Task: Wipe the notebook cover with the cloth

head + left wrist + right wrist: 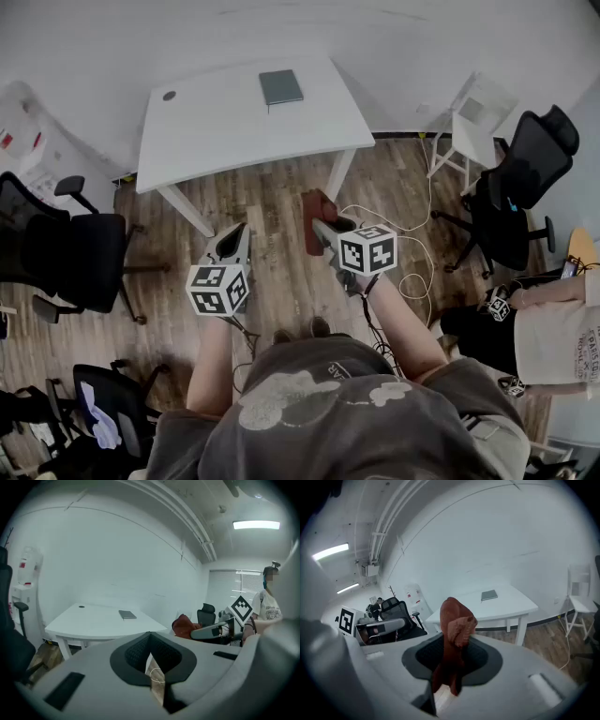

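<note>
Right now your right gripper (451,670) pinches the reddish cloth (454,620), which sticks up between its jaws. Your left gripper (151,660) seems pressed together, holding nothing. The notebook (280,86) lies on the white table (211,136), well apart from both grippers.

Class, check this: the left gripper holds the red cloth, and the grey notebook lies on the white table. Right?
No: the right gripper holds the red cloth, as the right gripper view shows; the left gripper is shut, empty. The grey notebook does lie on the white table.
</note>
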Motion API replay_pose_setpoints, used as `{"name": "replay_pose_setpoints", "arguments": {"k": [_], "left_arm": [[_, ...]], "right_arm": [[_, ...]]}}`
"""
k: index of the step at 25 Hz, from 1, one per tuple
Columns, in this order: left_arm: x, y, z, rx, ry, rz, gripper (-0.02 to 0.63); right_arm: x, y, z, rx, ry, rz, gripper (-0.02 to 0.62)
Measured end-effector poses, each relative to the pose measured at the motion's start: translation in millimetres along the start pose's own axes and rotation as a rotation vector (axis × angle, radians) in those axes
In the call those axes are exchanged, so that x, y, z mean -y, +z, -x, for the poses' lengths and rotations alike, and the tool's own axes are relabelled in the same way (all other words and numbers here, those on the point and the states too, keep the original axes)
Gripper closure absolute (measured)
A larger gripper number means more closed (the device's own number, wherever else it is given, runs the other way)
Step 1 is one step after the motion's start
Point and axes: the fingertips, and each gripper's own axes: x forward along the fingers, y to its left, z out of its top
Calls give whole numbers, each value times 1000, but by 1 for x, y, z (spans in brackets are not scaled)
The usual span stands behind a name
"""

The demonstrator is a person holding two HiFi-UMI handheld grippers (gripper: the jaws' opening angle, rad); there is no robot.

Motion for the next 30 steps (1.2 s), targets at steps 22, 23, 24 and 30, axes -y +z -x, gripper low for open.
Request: {"name": "replay_pose_setpoints", "arguments": {"k": [22, 23, 24, 30], "left_arm": [[-37, -38, 34, -47, 13, 73, 605], [-40, -38, 37, -46, 13, 70, 604], [-43, -39, 40, -43, 13, 70, 604], [-57, -45, 55, -33, 11, 91, 605]], "right_arm": [[-37, -10, -22, -6, -10, 14, 491], [-41, -11, -24, -3, -10, 9, 491], [-44, -13, -27, 1, -9, 5, 491], [-59, -34, -33, -13, -14, -8, 491]]}}
